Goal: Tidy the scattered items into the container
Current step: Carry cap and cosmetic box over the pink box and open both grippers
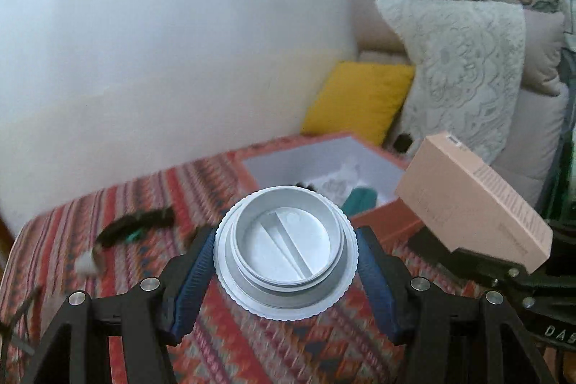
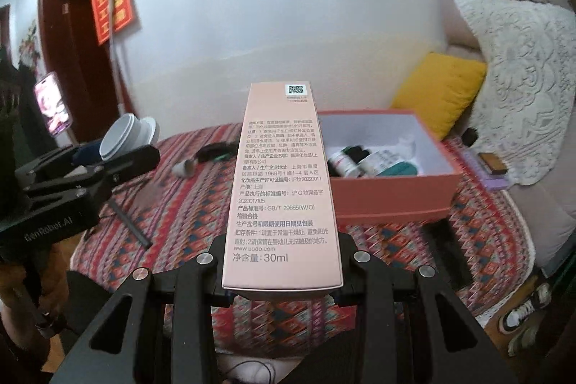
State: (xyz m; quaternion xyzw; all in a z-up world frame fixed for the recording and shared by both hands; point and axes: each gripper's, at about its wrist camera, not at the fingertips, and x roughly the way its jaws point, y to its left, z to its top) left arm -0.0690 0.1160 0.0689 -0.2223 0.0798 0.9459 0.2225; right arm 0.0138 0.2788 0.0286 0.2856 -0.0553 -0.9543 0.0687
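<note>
My left gripper (image 1: 286, 261) is shut on a white round jar (image 1: 284, 249), held above the patterned cloth; it also shows in the right wrist view (image 2: 124, 137). My right gripper (image 2: 282, 276) is shut on a long pink carton (image 2: 282, 189), held level over the cloth; the carton also shows in the left wrist view (image 1: 471, 200). The orange open box (image 2: 392, 197) lies ahead to the right and holds several bottles and a teal item; it also shows in the left wrist view (image 1: 381, 222). A black brush with a teal band (image 1: 136, 225) and a small white cap (image 1: 86, 263) lie on the cloth at left.
The red patterned cloth (image 2: 201, 204) covers the table. A yellow cushion (image 2: 439, 96) and a white lace pillow (image 2: 522, 89) lie behind the box. A thin black stick (image 2: 129, 222) lies on the cloth. A small brown item (image 2: 491, 162) sits right of the box.
</note>
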